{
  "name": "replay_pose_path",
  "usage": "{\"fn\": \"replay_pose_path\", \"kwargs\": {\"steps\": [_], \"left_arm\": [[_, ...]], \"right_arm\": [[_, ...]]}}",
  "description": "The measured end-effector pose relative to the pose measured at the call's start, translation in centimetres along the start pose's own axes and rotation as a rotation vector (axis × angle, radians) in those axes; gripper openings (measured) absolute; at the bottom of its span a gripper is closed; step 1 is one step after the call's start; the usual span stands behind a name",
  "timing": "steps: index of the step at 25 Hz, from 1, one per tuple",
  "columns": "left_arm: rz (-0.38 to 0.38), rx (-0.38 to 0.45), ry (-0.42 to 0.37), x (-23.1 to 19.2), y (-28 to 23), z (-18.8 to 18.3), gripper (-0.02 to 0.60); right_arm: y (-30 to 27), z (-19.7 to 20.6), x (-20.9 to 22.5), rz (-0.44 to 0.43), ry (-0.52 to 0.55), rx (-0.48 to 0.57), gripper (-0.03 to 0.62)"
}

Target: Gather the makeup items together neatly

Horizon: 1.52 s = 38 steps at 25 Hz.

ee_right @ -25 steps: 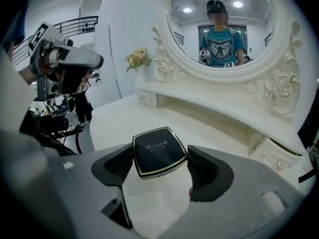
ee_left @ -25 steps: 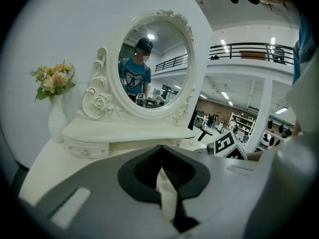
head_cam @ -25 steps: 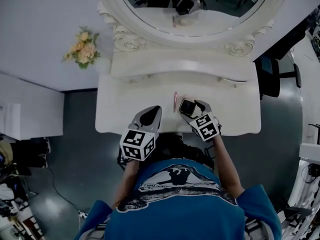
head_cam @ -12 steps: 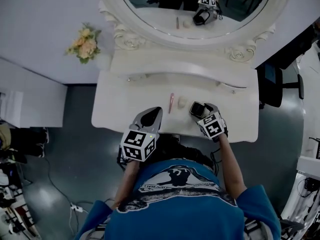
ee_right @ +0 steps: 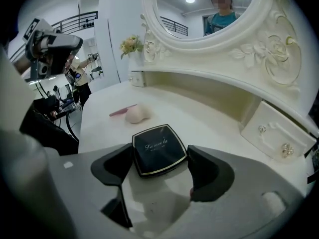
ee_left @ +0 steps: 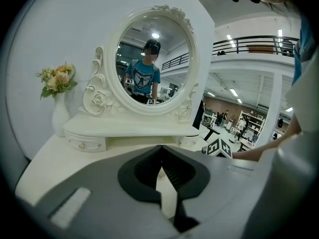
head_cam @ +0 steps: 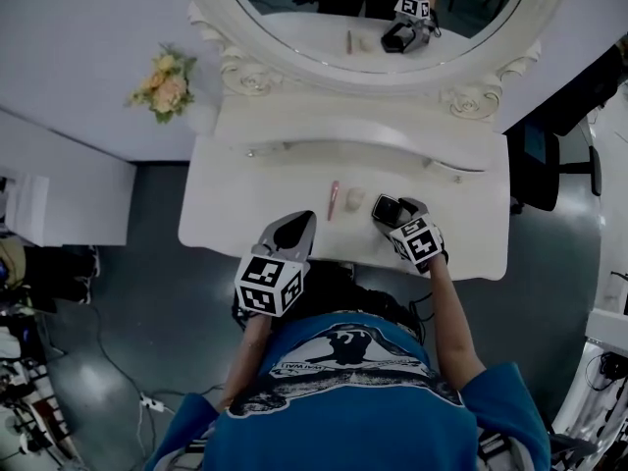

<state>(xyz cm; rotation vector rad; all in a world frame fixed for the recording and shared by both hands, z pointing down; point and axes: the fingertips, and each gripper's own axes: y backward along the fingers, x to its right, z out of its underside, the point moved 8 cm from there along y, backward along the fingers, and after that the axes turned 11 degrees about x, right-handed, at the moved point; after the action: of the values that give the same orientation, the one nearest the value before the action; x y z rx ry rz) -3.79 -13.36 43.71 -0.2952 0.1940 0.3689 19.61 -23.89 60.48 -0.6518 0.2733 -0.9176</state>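
Observation:
A black square compact [ee_right: 158, 149] sits low over the white dressing table [head_cam: 245, 214], and my right gripper [ee_right: 160, 158] is shut on its two sides. In the head view the compact [head_cam: 386, 207] is right of centre, in my right gripper [head_cam: 392, 210]. A beige makeup sponge [head_cam: 354, 199] lies just left of it, with a pink stick [head_cam: 334, 200] beside that. Both appear beyond the compact in the right gripper view, the sponge [ee_right: 135, 114] and the stick [ee_right: 122, 110]. My left gripper [head_cam: 302, 222] hovers at the table's front edge, shut and empty, its tips meeting [ee_left: 160, 149].
An oval mirror [head_cam: 383, 18] in an ornate white frame stands at the back on a raised shelf with small drawers [ee_right: 279, 133]. A vase of flowers [head_cam: 162, 91] stands at the far left. The table's front edge is near both grippers.
My right gripper has carried the compact to the right, away from the pink stick, uncovering the sponge. The left gripper has stayed put.

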Motion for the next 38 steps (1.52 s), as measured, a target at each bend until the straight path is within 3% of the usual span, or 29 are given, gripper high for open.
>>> {"fn": "replay_pose_path", "kwargs": {"steps": [9,19,22,28,33,38], "left_arm": [[0.049,-0.074,-0.025,1.5,-0.6,0.8,0.014],[0.042,-0.129,-0.029,0.4,0.9,1.7,0.014],[0.053,-0.13,-0.029,0.2,1.5,1.8,0.014],[0.058,-0.11,-0.028,-1.3,3.6,1.6,0.014],[0.053,-0.09,-0.028,-3.3,6.8,1.6,0.014],[0.082,-0.069,-0.028,-4.5,10.2,2.1,0.014]], "right_arm": [[0.4,0.5,-0.3,0.022,0.002,0.082,0.365],[0.8,0.4,-0.9,0.087,0.049,0.165,0.368],[1.2,0.7,-1.1,0.144,-0.011,0.177,0.368],[4.3,1.9,-3.5,0.236,-0.261,0.268,0.33],[6.5,0.8,-7.6,0.273,-0.312,0.328,0.307],[8.0,-2.2,-13.3,0.282,-0.315,0.448,0.215]]}}
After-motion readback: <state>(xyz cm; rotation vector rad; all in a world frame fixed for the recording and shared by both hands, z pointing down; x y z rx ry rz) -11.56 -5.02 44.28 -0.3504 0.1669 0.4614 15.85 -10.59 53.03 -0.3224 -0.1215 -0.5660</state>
